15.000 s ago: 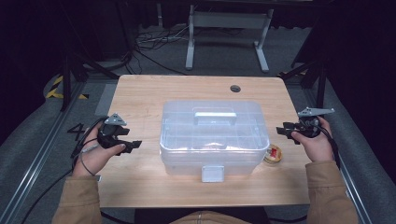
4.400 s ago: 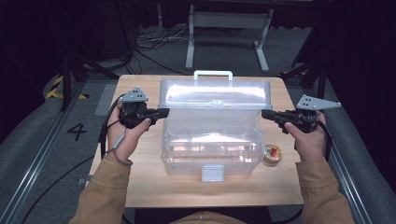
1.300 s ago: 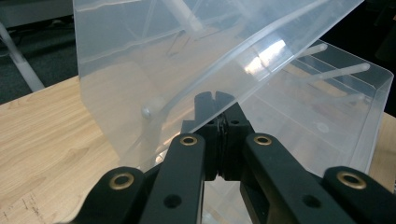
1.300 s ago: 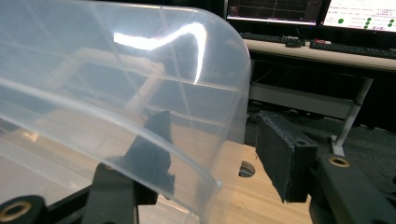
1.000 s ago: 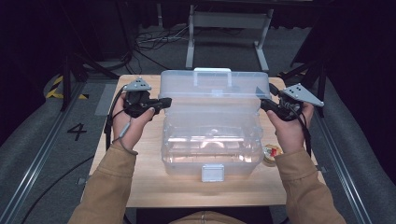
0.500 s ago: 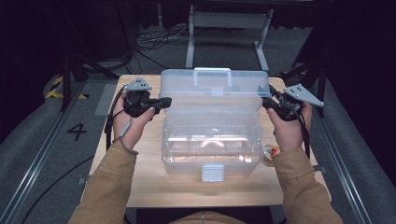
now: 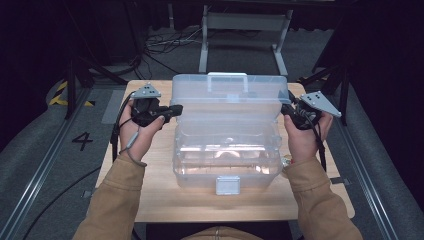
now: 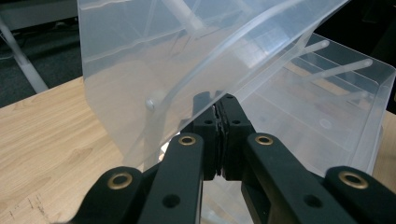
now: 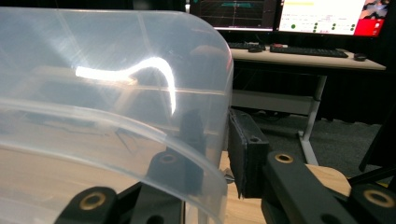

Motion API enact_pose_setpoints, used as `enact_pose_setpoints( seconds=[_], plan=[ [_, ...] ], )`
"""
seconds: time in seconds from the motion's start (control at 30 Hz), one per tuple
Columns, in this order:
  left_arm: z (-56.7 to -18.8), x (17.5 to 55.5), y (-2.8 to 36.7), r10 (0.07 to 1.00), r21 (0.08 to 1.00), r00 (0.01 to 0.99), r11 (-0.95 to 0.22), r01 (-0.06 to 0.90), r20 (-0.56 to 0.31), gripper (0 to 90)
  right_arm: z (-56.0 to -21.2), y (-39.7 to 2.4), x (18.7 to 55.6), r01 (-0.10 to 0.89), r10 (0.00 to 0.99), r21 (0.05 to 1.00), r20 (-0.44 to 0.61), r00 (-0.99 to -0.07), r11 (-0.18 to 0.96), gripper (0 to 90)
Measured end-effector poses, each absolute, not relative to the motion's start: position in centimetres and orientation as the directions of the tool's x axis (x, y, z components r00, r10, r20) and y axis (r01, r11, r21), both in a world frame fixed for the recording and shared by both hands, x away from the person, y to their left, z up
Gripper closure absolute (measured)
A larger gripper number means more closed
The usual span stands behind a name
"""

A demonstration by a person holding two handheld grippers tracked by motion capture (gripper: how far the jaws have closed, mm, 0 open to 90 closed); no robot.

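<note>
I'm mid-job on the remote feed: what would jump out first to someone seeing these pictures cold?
The big clear plastic box at the middle of the wooden table, its lid swung up and back. Next, a hand-held gripper at each side of that lid: the left hand-held gripper shut on its left edge, the right hand-held gripper, whose jaws have just been closing, straddling its right edge.

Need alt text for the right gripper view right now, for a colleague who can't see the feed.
The right gripper straddles the rim of the clear plastic box's raised lid: one black jaw shows through the plastic, the other stands outside it, and they have just been closing on that edge. Behind are a desk with monitors and a keyboard.
</note>
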State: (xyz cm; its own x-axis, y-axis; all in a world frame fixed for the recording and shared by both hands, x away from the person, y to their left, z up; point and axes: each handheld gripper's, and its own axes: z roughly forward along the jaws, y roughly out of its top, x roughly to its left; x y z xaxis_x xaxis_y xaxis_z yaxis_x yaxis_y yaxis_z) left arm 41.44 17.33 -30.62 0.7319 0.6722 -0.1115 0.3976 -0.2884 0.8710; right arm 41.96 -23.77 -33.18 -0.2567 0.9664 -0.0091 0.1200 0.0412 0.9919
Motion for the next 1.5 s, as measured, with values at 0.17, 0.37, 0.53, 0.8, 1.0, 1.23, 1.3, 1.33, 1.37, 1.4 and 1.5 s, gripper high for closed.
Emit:
enact_pose_setpoints(
  seconds=[0.17, 0.37, 0.53, 0.8, 1.0, 1.23, 1.3, 1.33, 1.37, 1.4, 1.5],
  plan=[
    [-30.7, 41.1, 17.4, 0.667, 0.871, 0.736, -0.291, 0.396, -0.112, 86.9, -33.2, -23.4, 42.1, 0.103, 0.977, 0.994, -0.020, -0.211, 0.043, 81.3],
    [-30.6, 40.6, 17.8, 0.666, 0.876, 0.738, -0.287, 0.388, -0.108, 86.3, -33.1, -23.4, 42.3, 0.109, 0.979, 0.993, -0.029, -0.203, 0.052, 82.8],
    [-30.6, 39.8, 18.6, 0.673, 0.880, 0.733, -0.283, 0.382, -0.102, 85.9, -33.1, -23.5, 42.7, 0.112, 0.977, 0.993, -0.023, -0.210, 0.048, 82.7],
    [-31.0, 38.9, 19.9, 0.691, 0.882, 0.716, -0.272, 0.384, -0.099, 85.1, -32.9, -23.6, 43.2, 0.126, 0.977, 0.991, -0.015, -0.212, 0.043, 82.8],
    [-31.9, 38.2, 20.9, 0.708, 0.882, 0.698, -0.260, 0.393, -0.102, 84.3, -32.7, -23.6, 43.9, 0.140, 0.976, 0.989, -0.010, -0.216, 0.041, 83.0],
    [-32.8, 37.7, 21.9, 0.717, 0.880, 0.686, -0.241, 0.410, -0.123, 83.3, -32.4, -23.7, 44.6, 0.160, 0.975, 0.986, -0.015, -0.222, 0.052, 82.9],
    [-33.1, 37.5, 22.2, 0.717, 0.877, 0.686, -0.244, 0.413, -0.124, 83.0, -32.3, -23.7, 44.9, 0.168, 0.974, 0.984, -0.017, -0.224, 0.056, 82.9],
    [-33.2, 37.4, 22.2, 0.715, 0.875, 0.688, -0.247, 0.417, -0.125, 82.9, -32.2, -23.7, 45.0, 0.171, 0.975, 0.983, -0.020, -0.222, 0.059, 83.0],
    [-33.3, 37.4, 22.3, 0.712, 0.872, 0.690, -0.252, 0.420, -0.126, 82.4, -32.1, -23.7, 45.3, 0.179, 0.974, 0.982, -0.016, -0.224, 0.057, 82.9],
    [-33.4, 37.3, 22.3, 0.709, 0.870, 0.694, -0.257, 0.421, -0.126, 82.4, -32.1, -23.7, 45.3, 0.179, 0.974, 0.982, -0.016, -0.224, 0.057, 82.9],
    [-33.7, 36.8, 22.3, 0.688, 0.858, 0.716, -0.291, 0.423, -0.119, 81.5, -32.0, -23.7, 45.7, 0.191, 0.974, 0.980, -0.013, -0.228, 0.058, 82.8]
  ],
)
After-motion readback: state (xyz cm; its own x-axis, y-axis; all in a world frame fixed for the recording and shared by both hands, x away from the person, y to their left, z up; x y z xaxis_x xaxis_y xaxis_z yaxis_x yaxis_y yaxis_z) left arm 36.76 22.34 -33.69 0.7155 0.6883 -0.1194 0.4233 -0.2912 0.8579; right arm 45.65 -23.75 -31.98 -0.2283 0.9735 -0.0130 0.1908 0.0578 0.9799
